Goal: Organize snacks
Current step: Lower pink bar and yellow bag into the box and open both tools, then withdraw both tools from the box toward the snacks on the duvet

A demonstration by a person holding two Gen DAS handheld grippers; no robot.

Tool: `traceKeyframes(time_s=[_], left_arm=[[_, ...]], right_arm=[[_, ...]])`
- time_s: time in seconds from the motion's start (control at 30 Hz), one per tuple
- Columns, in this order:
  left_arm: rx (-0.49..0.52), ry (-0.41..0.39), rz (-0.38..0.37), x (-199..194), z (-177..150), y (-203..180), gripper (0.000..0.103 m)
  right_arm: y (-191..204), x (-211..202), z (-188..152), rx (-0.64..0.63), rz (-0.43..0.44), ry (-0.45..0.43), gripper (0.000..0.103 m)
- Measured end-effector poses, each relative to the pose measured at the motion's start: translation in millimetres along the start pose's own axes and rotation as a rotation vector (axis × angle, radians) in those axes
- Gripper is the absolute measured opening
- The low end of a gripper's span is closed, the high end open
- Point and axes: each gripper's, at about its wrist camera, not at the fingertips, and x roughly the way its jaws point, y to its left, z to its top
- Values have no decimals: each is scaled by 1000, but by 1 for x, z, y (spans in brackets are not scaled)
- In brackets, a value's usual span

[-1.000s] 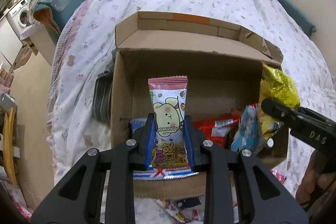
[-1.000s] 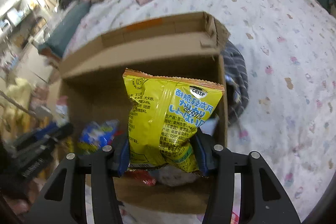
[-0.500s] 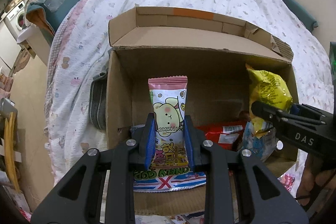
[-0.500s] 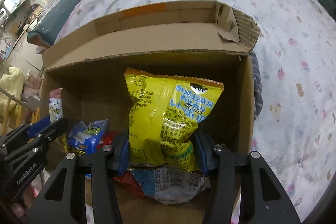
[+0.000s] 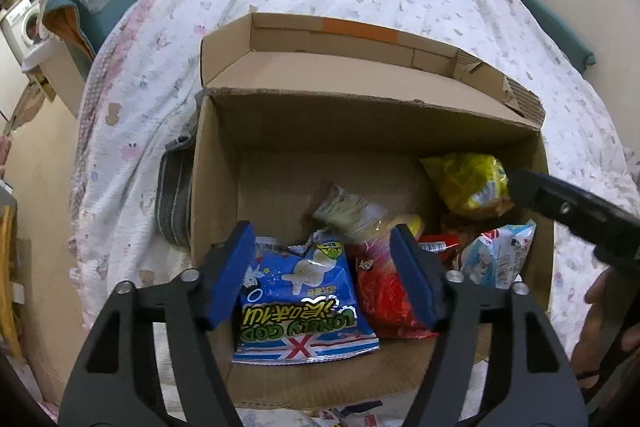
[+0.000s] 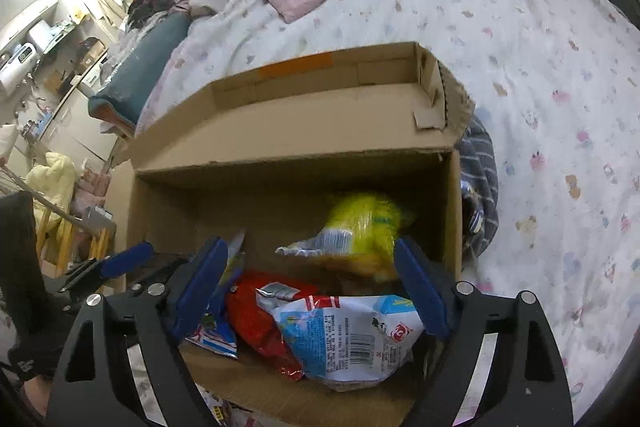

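Observation:
An open cardboard box (image 5: 360, 131) lies on the bed and holds several snack bags. My left gripper (image 5: 322, 273) is open and empty above a blue "Lonely God" bag (image 5: 300, 303) and a red bag (image 5: 380, 291). A pale pink-and-cream packet (image 5: 352, 211) lies behind them. My right gripper (image 6: 310, 287) is open and empty over a light blue bag (image 6: 352, 335) and the red bag (image 6: 260, 315). The yellow crisp bag (image 6: 364, 227) lies blurred at the box's back right; it also shows in the left wrist view (image 5: 468, 183).
The box's rear flap (image 6: 304, 95) stands folded back. A white patterned duvet (image 5: 360, 3) covers the bed around the box. A grey striped cloth (image 6: 478, 195) lies by the box's right wall. Loose wrappers lie on the bed in front of the box (image 5: 352, 411).
Both grippers have opened. The pink bear packet left the left gripper and the yellow crisp bag left the right gripper; both now lie inside the box.

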Motion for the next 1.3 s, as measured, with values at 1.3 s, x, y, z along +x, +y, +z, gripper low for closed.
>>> traceKeyframes(time_s=[1.3], left_arm=[[-4,44,61,-78,-88,23,72]], right_arm=[[-5,-70,-79,20,16,135,88]])
